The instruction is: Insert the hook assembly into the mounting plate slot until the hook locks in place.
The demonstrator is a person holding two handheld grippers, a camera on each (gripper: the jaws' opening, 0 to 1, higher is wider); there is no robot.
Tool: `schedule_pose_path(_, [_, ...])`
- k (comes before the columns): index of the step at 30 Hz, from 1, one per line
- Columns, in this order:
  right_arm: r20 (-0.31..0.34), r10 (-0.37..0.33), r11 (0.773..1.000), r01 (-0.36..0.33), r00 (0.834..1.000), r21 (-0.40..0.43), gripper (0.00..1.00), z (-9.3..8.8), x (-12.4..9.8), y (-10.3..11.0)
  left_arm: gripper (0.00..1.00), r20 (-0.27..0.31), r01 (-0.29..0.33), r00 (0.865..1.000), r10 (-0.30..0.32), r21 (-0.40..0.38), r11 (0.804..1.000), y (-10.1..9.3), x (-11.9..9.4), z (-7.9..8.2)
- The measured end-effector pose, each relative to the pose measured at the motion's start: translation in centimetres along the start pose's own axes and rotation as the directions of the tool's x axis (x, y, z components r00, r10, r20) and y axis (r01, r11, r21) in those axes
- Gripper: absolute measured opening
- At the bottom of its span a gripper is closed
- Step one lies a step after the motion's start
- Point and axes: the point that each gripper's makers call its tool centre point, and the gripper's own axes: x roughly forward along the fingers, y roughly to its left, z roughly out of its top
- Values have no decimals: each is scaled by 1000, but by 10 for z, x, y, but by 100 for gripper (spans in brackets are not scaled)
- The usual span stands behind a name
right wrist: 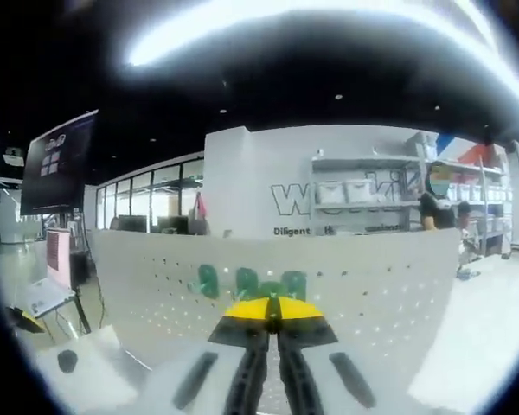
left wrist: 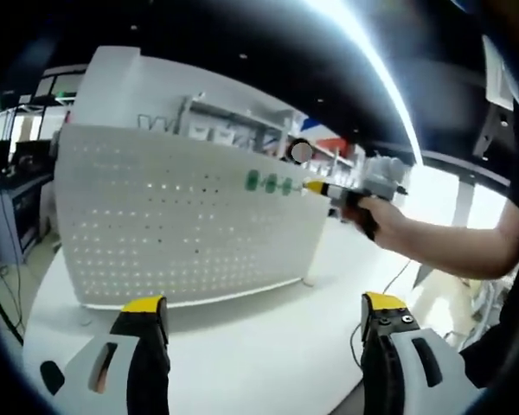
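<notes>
left gripper view: the left gripper [left wrist: 264,324] has its jaws spread wide over the white table [left wrist: 268,346]; ahead stands the pegboard [left wrist: 156,216], three green hooks [left wrist: 271,183] near its top edge, where the right gripper [left wrist: 316,187] is clenched.

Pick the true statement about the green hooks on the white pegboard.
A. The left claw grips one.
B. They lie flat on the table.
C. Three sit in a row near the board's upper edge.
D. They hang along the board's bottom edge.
C: three green hooks sit side by side high on the pegboard, ahead of the right claw.
</notes>
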Motion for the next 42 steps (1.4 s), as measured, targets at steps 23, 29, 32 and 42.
schedule_pose_path(23, [19, -77, 997, 77, 997, -4, 0, -4, 29, -54, 94, -41, -5, 999, 5, -3, 1000, 9, 2, -11])
schedule_pose_path(29, [27, -75, 996, 76, 997, -35, 0, -1, 36, -58, 93, -42, -1, 999, 1, -2, 1000, 8, 5, -9])
schedule_pose_path(32, [39, -77, 996, 78, 996, -32, 0, 2, 38, -62, 93, -43, -6, 999, 6, -2, 1000, 10, 5, -9])
schedule_pose_path(42, [65, -79, 996, 81, 995, -34, 0, 1, 39, -62, 93, -37, -8, 999, 7, -13, 1000, 10, 6, -8])
